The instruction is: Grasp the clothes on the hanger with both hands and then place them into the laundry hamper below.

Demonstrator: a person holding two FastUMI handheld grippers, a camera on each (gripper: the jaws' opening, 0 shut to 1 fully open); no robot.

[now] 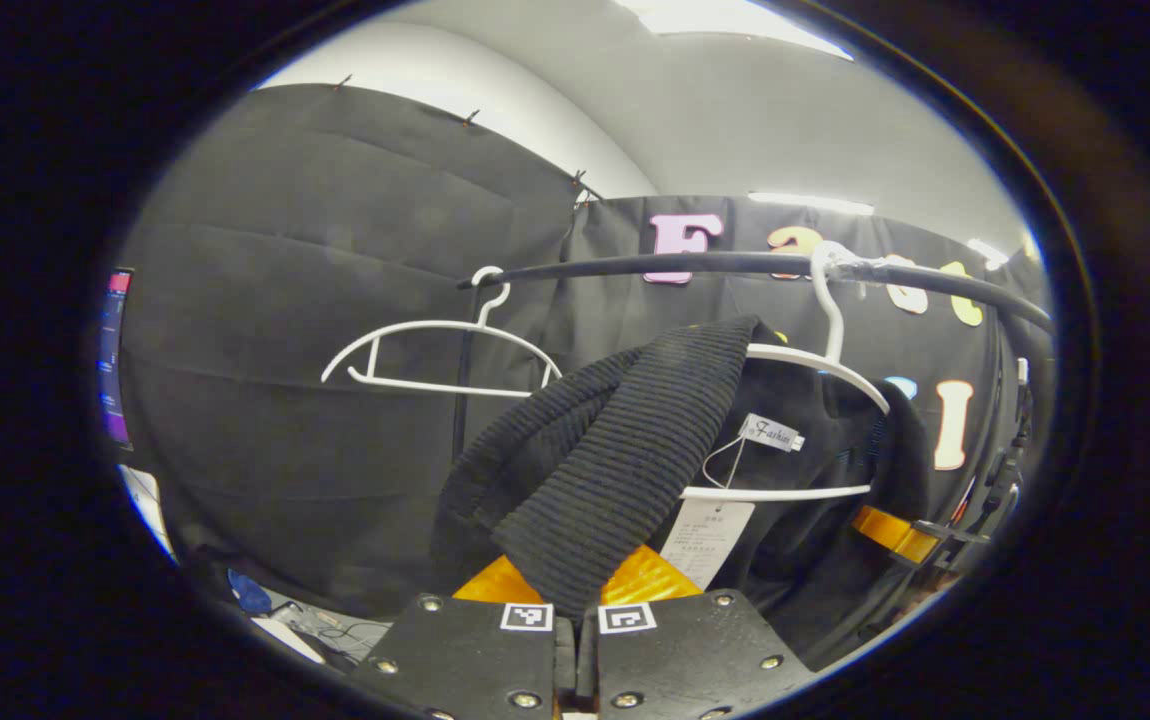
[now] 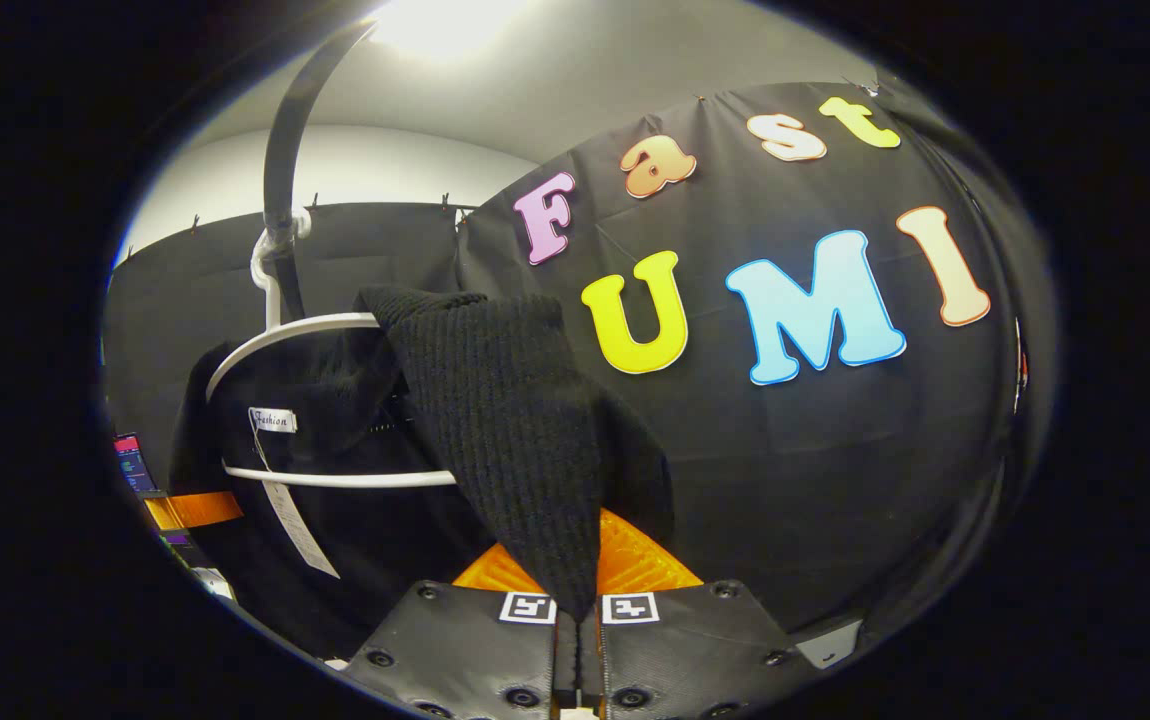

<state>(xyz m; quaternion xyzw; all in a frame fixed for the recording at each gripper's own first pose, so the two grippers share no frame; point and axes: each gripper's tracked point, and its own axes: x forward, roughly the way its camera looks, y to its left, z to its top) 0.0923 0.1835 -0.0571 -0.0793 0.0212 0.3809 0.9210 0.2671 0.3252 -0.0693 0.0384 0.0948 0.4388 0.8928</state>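
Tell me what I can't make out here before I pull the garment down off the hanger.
- Laundry hamper: below the frame edge, both views.
- Black knit garment: its lower part is cut off behind the left gripper; likewise behind the right gripper in the right gripper view.
- Hanging paper tag: print too small.
- White hanger: its far shoulder is covered by knit.

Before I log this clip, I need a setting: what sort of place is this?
Likely a cloth-walled recording booth set up as a clothes-hanging corner: a rail, white hangers, and a black knit garment.
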